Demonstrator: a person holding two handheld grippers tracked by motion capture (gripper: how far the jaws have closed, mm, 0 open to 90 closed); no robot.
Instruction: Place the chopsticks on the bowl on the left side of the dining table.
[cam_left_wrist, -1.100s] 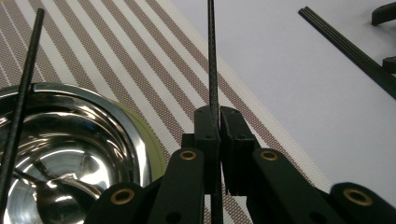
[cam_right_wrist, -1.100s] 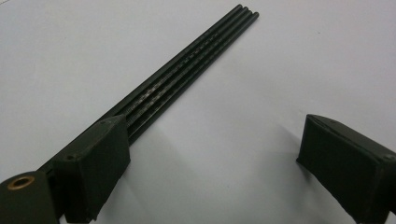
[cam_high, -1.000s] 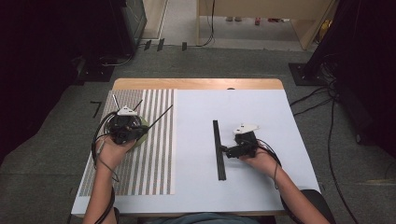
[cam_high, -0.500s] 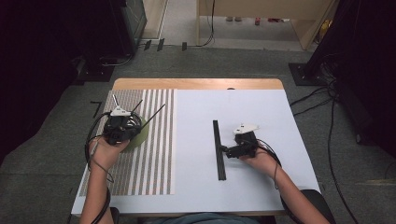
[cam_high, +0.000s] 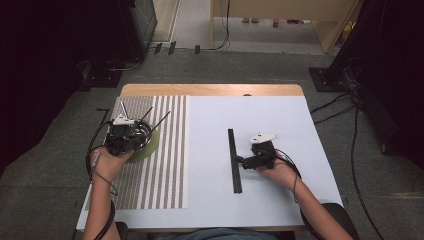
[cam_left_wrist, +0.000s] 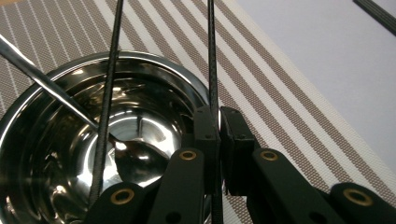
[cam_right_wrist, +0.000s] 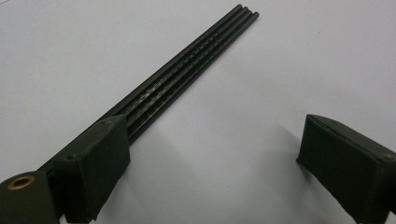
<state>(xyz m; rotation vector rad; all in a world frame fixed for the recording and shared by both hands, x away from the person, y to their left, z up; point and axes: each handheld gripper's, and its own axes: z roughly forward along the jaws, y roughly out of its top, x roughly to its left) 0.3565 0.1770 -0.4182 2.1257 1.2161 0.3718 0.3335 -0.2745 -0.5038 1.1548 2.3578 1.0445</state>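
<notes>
Holding: left gripper has its jaws pressed together on one thin black rod; the rod runs up from between the pads, out past the bowl's rim.
Second rod: leans in the steel bowl, tip down by the spoon; not between the pads.
Spoon: lies in the bowl, handle resting on the rim toward the mat's far left corner.
Bowl position: on the striped mat, in its far half near the left edge of the table, over a green disc.
Left gripper, high view: directly above the bowl.
Right gripper: jaws wide apart, nothing between them; left jaw just beside the near end of the rod bundle.
Rod bundle, high view: lies on the white sheet right of the mat, pointing toward the far edge; right gripper beside its middle.
</notes>
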